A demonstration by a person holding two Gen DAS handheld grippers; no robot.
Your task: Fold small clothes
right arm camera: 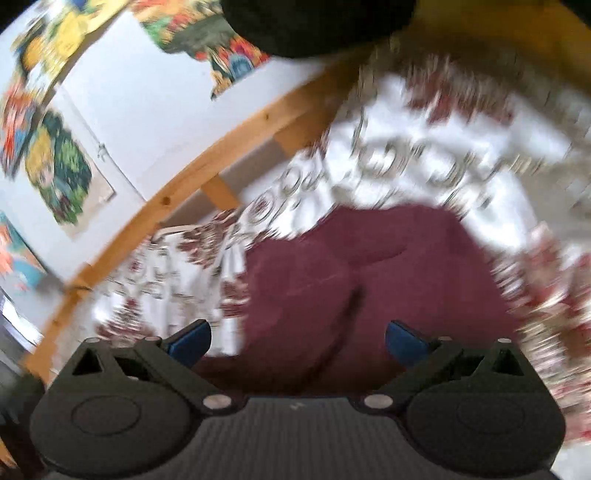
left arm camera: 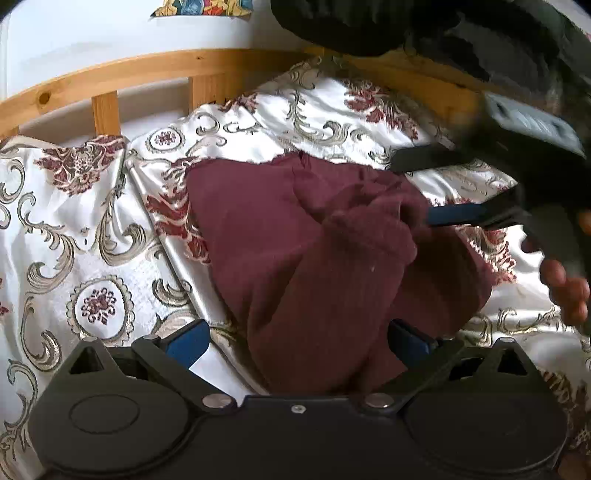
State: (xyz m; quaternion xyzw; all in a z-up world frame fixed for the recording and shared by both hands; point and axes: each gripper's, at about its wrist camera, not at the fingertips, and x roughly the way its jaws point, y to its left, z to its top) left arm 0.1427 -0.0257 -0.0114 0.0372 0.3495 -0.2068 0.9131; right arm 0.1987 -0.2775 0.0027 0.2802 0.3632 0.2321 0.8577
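The maroon garment [left arm camera: 295, 236] lies bunched on the bed, on a patterned bedspread [left arm camera: 92, 229], with one thick fold raised at its middle. The left hand-held gripper [left arm camera: 297, 341] is spread wide, its blue pads either side of the near end of the cloth. The right hand-held gripper [left arm camera: 417, 192] enters from the right, jaws apart, its lower blue finger against the raised fold; a hand [left arm camera: 565, 288] holds it. Its own view is blurred. A wooden bed rail [left arm camera: 147, 70] runs along the far side, a white wall [left arm camera: 110, 29] with coloured pictures [right arm camera: 62, 166] behind.
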